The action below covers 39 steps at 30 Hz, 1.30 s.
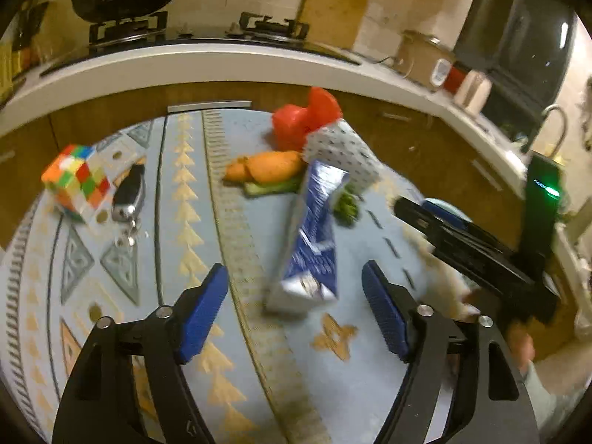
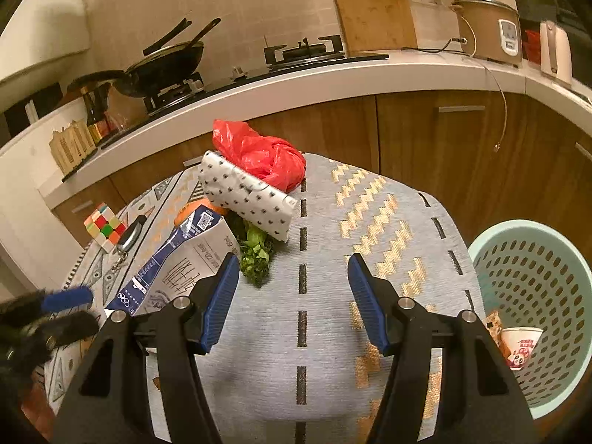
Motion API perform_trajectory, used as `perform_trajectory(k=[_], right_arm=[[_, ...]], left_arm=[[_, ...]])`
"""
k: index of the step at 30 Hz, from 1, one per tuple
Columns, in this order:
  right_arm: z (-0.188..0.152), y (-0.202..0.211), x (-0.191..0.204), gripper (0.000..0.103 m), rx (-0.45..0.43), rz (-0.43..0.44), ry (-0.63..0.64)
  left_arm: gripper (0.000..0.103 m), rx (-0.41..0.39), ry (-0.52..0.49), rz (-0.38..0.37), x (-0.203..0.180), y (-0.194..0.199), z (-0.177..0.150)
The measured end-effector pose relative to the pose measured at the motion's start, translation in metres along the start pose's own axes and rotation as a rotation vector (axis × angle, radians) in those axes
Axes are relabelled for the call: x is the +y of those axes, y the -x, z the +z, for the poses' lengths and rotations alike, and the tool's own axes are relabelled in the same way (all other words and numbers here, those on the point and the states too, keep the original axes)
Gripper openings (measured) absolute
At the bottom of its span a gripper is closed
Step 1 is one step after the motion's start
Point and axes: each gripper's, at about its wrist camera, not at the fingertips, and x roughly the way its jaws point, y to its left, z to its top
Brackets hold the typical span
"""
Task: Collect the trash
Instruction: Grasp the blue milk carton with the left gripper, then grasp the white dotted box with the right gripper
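Note:
A flattened blue and white milk carton (image 1: 314,236) lies on the patterned tablecloth (image 1: 185,222), between the open fingers of my left gripper (image 1: 296,288) and just ahead of them. It also shows in the right wrist view (image 2: 177,259). Behind it lie an orange peel (image 1: 270,166), green vegetable scraps (image 2: 255,255), a spotted white box (image 2: 244,192) and a crumpled red plastic bag (image 2: 262,155). My right gripper (image 2: 292,288) is open and empty over bare cloth. A mint green perforated bin (image 2: 536,296) stands at the table's right, with a paper cup (image 2: 520,344) inside.
A Rubik's cube (image 1: 77,181) and a car key with keyring (image 1: 127,196) lie at the table's left. Behind the table runs a kitchen counter (image 2: 333,77) with a stove, a wok (image 2: 162,63) and a rice cooker (image 2: 488,29).

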Motion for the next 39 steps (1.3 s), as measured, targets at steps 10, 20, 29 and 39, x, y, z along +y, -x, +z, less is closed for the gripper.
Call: perform_trajectory(k=[10, 20, 29, 39], right_arm=[[-0.002, -0.005, 0.009, 0.057, 0.027, 0.0, 0.048], [-0.004, -0.011, 0.022, 0.057, 0.047, -0.03, 0.113], [0.003, -0.014, 0.032, 0.057, 0.084, -0.019, 0.158], [0.039, -0.044, 0.067, 0.064, 0.12, -0.049, 0.287]], left_arm=[[0.032, 0.126, -0.062, 0.118, -0.023, -0.065, 0.022], [0.031, -0.018, 0.104, 0.118, 0.031, -0.012, -0.008], [0.031, -0.161, 0.162, 0.191, 0.052, -0.004, -0.028], [0.031, -0.166, 0.146, 0.196, 0.051, -0.004, -0.027]])
